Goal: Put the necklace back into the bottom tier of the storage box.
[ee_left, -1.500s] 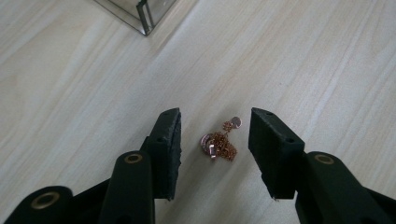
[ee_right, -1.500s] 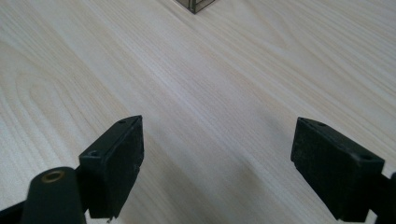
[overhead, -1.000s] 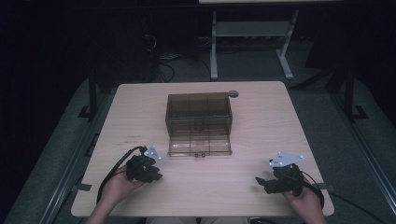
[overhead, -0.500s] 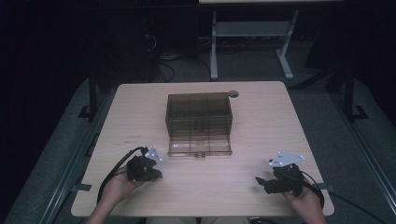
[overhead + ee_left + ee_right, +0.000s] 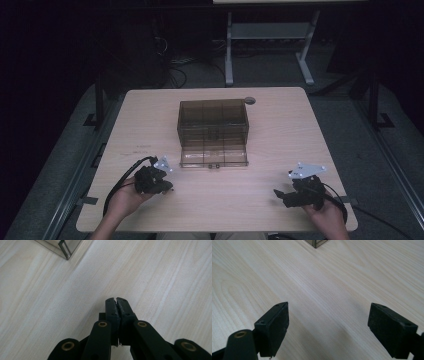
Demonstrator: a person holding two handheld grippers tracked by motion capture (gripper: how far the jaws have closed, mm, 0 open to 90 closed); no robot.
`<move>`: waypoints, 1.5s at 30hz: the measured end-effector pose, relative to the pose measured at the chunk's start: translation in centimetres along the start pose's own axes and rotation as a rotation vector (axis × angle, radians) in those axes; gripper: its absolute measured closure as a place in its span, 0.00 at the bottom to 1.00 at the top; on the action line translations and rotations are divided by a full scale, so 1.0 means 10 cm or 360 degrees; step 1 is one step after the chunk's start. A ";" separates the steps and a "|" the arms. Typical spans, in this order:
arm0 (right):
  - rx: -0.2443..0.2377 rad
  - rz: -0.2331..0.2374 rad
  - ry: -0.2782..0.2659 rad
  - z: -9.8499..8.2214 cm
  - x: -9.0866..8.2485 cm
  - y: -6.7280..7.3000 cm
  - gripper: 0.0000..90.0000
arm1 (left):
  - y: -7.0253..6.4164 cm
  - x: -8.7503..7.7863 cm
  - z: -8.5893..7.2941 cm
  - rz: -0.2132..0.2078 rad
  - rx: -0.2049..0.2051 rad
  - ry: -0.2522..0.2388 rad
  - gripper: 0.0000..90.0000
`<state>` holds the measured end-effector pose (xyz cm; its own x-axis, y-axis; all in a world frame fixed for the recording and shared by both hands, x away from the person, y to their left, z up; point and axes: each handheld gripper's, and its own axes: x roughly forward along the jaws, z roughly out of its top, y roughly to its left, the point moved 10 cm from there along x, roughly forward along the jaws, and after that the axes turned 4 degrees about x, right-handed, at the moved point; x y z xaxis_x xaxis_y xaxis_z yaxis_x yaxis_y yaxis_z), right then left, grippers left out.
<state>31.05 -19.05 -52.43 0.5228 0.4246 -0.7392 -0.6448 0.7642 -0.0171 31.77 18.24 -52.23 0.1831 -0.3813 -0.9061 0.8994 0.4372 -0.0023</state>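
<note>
- Two pairs of fingers sit low over the worktop at its near edge, and neither has hold of anything. The left gripper has just been closing; in the left gripper view its fingers now meet pad to pad with nothing between them.
- On the other side, the right gripper stands spread wide, its fingers well apart over bare wood, gripping nothing.
- Further out, the smoky clear box stands in the middle of the worktop, well apart from both hands. Its near corner shows at the top of each gripper view.
- As for its lie, the box's long axis runs across the worktop, left to right. Its lid is down, and the front lip with what looks like a small latch points toward the person.
- My guess at the risk: the box looks light, and the wood looks slick, so a one-sided push on the latch could slide or swivel it away instead of opening it.
- With the left fingers shut, they would have to spread before they could grip a wall; going in as they are would only nudge it.
- A pinch on the thin clear wall could slip, or tip the box up on its rear edge if the lift comes from the front alone.
- Small round thing beyond the box is too dim to name.
</note>
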 end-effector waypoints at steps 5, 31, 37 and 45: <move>-0.0013 -0.0001 -0.0003 0.00 0.00 0.00 0.18 | -0.01 -0.10 0.02 0.0010 0.0022 -0.0006 0.98; -0.0003 0.0005 -0.0003 0.01 0.01 0.00 0.18 | -0.07 -0.54 0.43 0.0018 0.0127 -0.0017 0.98; -0.0007 0.0007 -0.0005 0.01 0.01 0.00 0.18 | -0.05 -0.57 0.58 0.0008 0.0151 -0.0003 0.98; -0.0004 0.0009 -0.0008 0.01 0.01 0.00 0.18 | 0.01 -0.58 0.77 -0.0024 0.0152 -0.0004 0.98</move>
<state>31.14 -18.94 -52.38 0.5221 0.4314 -0.7357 -0.6490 0.7606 -0.0146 33.85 14.18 -43.69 0.1703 -0.3891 -0.9053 0.9358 0.3517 0.0249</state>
